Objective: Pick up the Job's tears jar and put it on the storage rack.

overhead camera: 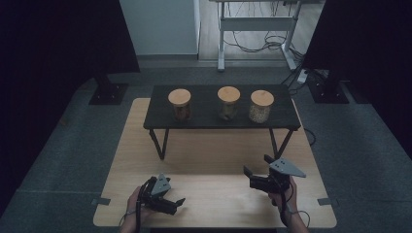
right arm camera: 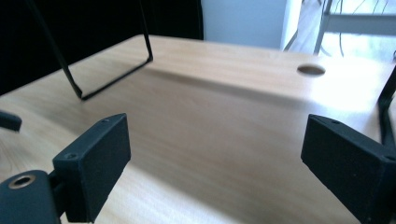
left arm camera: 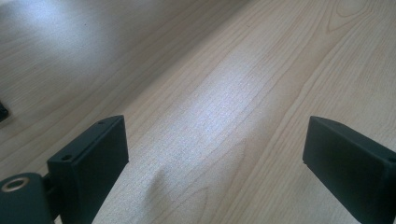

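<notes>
Item: three lidded jars (overhead camera: 228,103) upright on the black shelf (overhead camera: 160,119), well ahead of and above your two empty, released hand-held grippers, right hand-held gripper (overhead camera: 253,171) nearer than left hand-held gripper (overhead camera: 177,204).

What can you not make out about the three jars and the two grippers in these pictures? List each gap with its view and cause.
- Jar contents: the left jar, middle jar and right jar are too small and dim in the high view.
- Left gripper: dark, jaws hard to separate there.
- The person's forearms: cut off by the bottom edge.
- Black shelf: only its wire legs show in the right gripper view; the frame's top edge crops the rest.
</notes>
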The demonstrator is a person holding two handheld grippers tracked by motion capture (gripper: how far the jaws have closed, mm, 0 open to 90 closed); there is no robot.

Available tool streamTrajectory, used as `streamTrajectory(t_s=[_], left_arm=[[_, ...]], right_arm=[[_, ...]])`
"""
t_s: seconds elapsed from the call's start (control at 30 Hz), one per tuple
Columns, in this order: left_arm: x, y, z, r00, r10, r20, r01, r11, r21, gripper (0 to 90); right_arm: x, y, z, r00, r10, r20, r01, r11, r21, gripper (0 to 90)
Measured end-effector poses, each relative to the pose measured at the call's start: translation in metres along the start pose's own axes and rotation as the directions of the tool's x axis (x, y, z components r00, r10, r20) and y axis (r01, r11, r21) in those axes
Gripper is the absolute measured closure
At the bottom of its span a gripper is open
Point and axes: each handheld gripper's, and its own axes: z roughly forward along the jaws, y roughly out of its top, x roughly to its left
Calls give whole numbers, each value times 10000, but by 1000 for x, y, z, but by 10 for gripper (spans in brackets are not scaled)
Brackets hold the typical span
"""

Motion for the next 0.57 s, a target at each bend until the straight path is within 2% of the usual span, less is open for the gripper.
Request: streamTrajectory(t_s=[0.13,0.4,0.5,0.57], left_arm=[[0,0,0,10000,-23,-12,23,10000,17,66],[1,0,-1,10000,-55,21,55,10000,-57,65],[2,0,-1,9996,-246,141,249,9995,-172,63],[4,0,0,9985,-487,242,494,9984,-259,60]], right_arm=[[1,-10,4,9999,139,-63,-137,9995,277,75],[4,-20,8,9993,308,-207,-303,9992,254,70],[2,-24,7,9973,671,-304,-666,9976,167,67],[-3,-27,5,9909,1266,-448,-1268,9919,-24,70]])
